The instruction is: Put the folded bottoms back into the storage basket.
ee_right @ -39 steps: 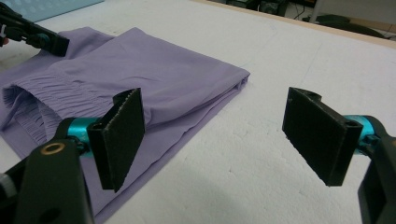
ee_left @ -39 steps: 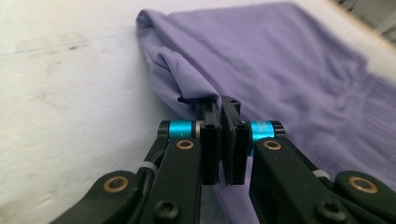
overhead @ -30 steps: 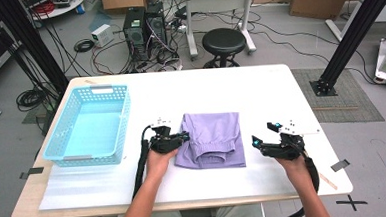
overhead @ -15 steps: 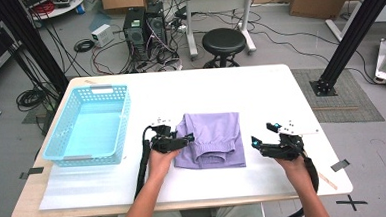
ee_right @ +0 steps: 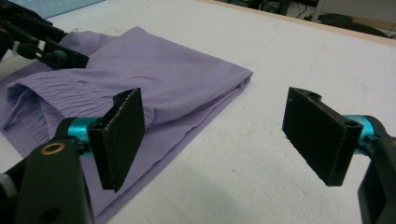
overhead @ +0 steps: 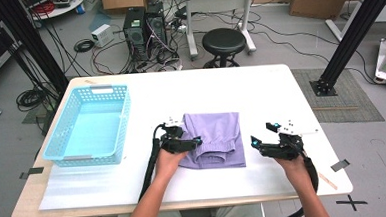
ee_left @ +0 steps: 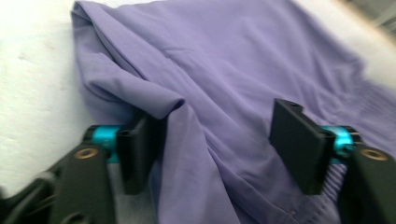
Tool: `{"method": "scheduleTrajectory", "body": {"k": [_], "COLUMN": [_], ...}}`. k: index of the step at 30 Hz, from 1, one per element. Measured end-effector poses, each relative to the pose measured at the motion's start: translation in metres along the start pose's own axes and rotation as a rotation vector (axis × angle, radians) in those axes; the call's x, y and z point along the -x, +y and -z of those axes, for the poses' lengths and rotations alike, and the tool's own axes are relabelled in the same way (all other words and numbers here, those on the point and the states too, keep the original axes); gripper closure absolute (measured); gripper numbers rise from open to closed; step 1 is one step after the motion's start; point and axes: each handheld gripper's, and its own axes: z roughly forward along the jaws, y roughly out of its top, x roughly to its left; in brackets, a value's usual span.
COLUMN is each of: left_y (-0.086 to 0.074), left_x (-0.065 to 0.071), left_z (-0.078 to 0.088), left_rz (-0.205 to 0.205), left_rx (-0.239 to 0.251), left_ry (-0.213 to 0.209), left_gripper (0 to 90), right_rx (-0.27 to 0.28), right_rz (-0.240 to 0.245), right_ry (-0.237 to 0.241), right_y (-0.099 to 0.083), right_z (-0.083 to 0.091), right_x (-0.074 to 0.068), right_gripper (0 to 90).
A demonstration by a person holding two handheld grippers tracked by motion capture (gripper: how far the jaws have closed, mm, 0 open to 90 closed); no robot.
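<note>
**Two grippers, one purple cloth**

Two grippers are in our hands, and one folded purple cloth with a stretchy ruffled band [overhead: 215, 140] lies flat on the white table [overhead: 260, 90] between them. Its long side runs away from us, and the stretchy band is at the end close to us.

Our left gripper [overhead: 196, 141] sits right at the left edge of the cloth. Its jaws have just been opening and now stand wide. In the left gripper view, the soft purple cloth [ee_left: 233, 88] lies between the black pads [ee_left: 299, 144], and a loose fold [ee_left: 140, 91] rests by the left one, but the pads do not squeeze it.

Our right gripper [overhead: 255, 143] waits just beside the right edge of the cloth. Its jaws are wide open too and hold nothing. In the right gripper view, we see bare table between its pads [ee_right: 123, 135], and the cloth [ee_right: 159, 79] lies off to their left.

So the left gripper is the nearer one. We think it can close on the fold without a reach, while the right one must slide left first. A blue plastic basket [overhead: 89, 125] stands well apart, on the left of the table.
</note>
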Motion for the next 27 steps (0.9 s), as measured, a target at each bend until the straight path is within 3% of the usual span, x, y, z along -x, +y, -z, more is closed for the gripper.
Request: {"method": "scheduleTrajectory", "body": {"k": [1, 5, 11, 14, 18, 21, 23, 27], "left_y": [0.000, -0.001, -0.003, -0.003, -0.002, -0.003, -0.003, -0.003], "left_x": [0.009, 0.021, 0.034, 0.032, 0.029, 0.030, 0.031, 0.029], "left_z": [-0.002, -0.005, -0.009, -0.008, -0.007, -0.007, -0.007, -0.003], "left_rz": [-0.063, -0.170, -0.278, -0.259, -0.233, -0.242, -0.272, -0.275], "left_rx": [-0.013, -0.031, -0.027, -0.023, -0.017, -0.015, -0.009, 0.021], "left_ry": [0.066, 0.161, 0.203, 0.199, 0.183, 0.180, 0.174, 0.121], "left_gripper": [40.0, 51.4, 72.4, 80.2, 83.4, 85.1, 85.6, 86.0], "right_rx": [0.000, 0.001, 0.005, 0.005, 0.007, 0.008, 0.008, 0.007], "right_rz": [0.000, -0.001, -0.003, -0.004, -0.007, -0.009, -0.009, -0.011], "right_ry": [0.000, 0.000, -0.002, -0.002, -0.004, -0.004, -0.003, -0.006], "right_y": [0.000, 0.000, 0.000, 0.000, 0.000, 0.000, 0.000, 0.000], "right_z": [0.000, 0.000, 0.001, 0.001, 0.002, 0.002, 0.002, 0.002], "right_x": [0.000, 0.000, 0.000, 0.000, 0.001, 0.001, 0.002, 0.002], "right_gripper": [21.4, 21.4, 21.4, 21.4, 21.4, 21.4, 21.4, 21.4]}}
